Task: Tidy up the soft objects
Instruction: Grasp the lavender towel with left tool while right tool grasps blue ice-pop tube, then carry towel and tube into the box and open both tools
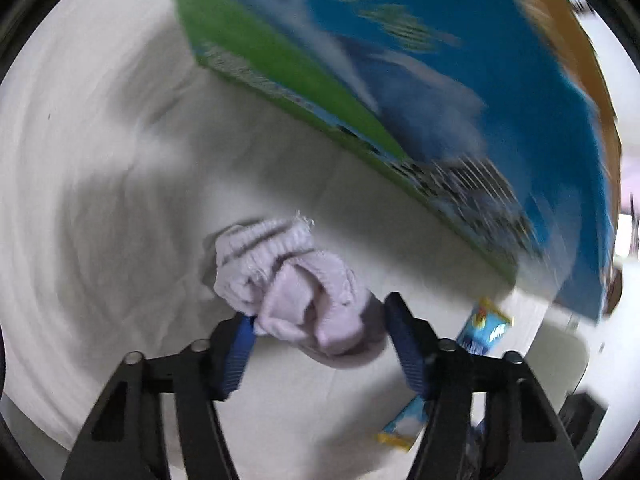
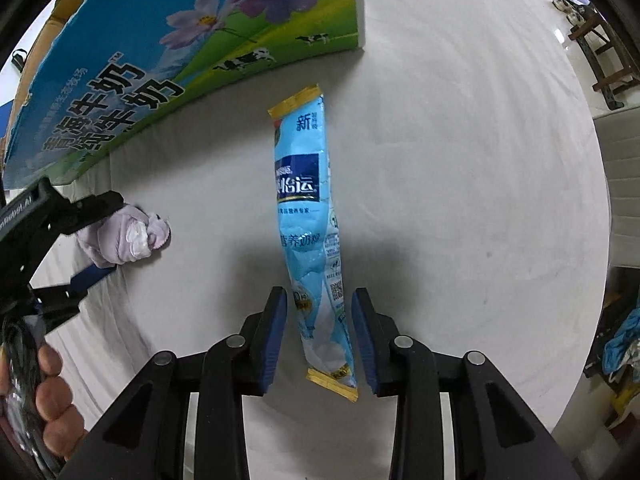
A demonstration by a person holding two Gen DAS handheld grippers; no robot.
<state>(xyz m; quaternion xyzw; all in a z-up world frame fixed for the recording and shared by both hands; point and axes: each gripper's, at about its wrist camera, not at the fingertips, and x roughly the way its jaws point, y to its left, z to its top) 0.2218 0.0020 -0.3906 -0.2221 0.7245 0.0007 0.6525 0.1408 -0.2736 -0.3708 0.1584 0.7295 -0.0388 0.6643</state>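
Observation:
A rolled pale lilac sock bundle [image 1: 296, 292] lies on the white tablecloth between the fingers of my left gripper [image 1: 320, 320], which is open around it, pads beside it. It also shows in the right wrist view [image 2: 124, 236] with the left gripper [image 2: 98, 236] around it. A long light-blue milk-powder sachet [image 2: 308, 220] with yellow ends lies on the cloth; its near end sits between the fingers of my right gripper [image 2: 320, 320], which is open with gaps on both sides. In the left wrist view the sachet [image 1: 482, 328] appears at the right.
A large blue-and-green milk carton box [image 2: 160, 52] stands on the round white-clothed table [image 2: 460, 160], close behind the sock; it also fills the top of the left wrist view [image 1: 400, 80]. Chairs and a wooden stool [image 2: 604, 48] stand past the table's right edge.

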